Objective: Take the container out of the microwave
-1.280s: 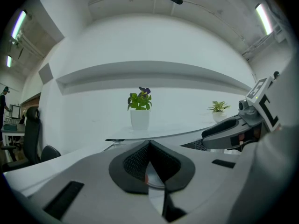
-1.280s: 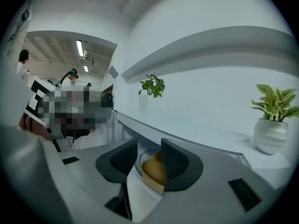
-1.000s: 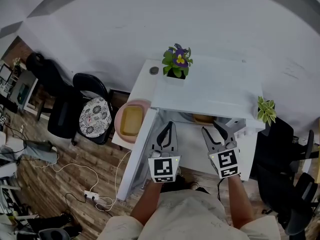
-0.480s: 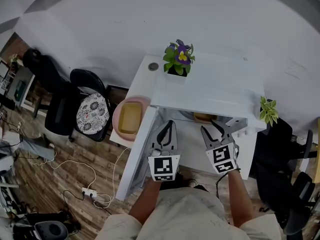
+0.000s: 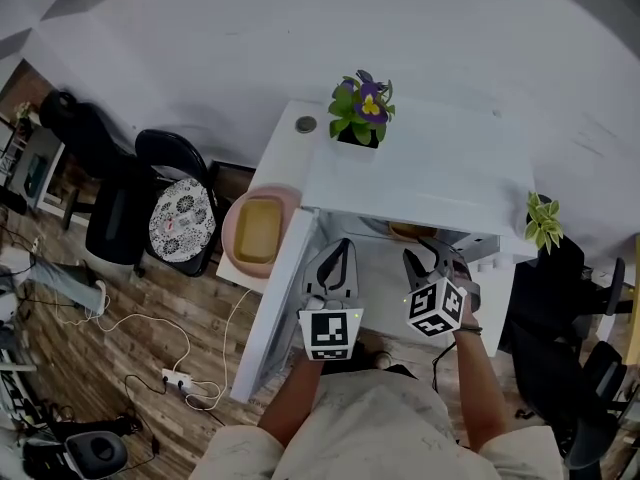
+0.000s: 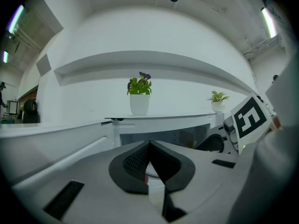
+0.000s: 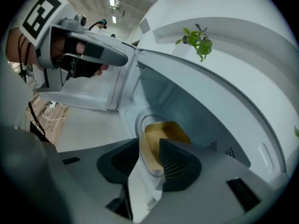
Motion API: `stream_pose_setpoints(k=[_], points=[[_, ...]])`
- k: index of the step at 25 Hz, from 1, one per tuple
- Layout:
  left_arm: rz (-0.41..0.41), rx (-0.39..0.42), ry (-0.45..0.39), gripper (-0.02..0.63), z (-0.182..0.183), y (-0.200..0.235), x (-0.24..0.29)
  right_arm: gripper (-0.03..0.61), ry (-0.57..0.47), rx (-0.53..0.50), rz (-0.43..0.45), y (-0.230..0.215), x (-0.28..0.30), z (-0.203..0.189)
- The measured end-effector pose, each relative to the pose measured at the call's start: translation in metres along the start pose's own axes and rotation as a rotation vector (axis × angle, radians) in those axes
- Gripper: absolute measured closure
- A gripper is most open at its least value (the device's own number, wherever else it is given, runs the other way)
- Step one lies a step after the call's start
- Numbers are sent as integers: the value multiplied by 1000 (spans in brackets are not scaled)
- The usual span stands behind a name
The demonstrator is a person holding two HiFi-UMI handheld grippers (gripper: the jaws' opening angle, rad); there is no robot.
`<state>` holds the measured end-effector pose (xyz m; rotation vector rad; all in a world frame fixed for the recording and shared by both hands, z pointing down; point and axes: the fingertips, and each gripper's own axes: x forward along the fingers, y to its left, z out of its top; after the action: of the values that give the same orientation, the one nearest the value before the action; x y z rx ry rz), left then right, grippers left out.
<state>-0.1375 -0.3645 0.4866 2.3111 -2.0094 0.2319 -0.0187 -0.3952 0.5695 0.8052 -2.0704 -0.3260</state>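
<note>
Container (image 7: 164, 130): inside the microwave (image 7: 201, 101), rim between the spread jaws of the right gripper (image 7: 149, 144), which have just been closing. Left gripper (image 6: 149, 146): jaws pressed together, empty. Risk: a shallow bite on the rim may slip, tipping the container.

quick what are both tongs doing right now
left tongs: closed, empty
right tongs: open, just been closing, container rim between them, not gripped yet

Container (image 7: 163, 130) inside microwave (image 5: 425, 173) (plant (image 5: 362, 108) atop)
</note>
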Motion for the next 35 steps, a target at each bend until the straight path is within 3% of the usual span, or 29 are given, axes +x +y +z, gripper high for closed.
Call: stream_pose_setpoints(k=[16, 24, 35], points=[[-2, 1, 15, 607, -6, 2, 3, 446, 173, -336, -49, 6, 31, -23], [-10, -2, 15, 607, -3, 3, 4, 475, 192, -375, -17, 11, 36, -21], [-11, 1, 20, 607, -6, 2, 4, 534, 220, -469, -59, 7, 39, -27]])
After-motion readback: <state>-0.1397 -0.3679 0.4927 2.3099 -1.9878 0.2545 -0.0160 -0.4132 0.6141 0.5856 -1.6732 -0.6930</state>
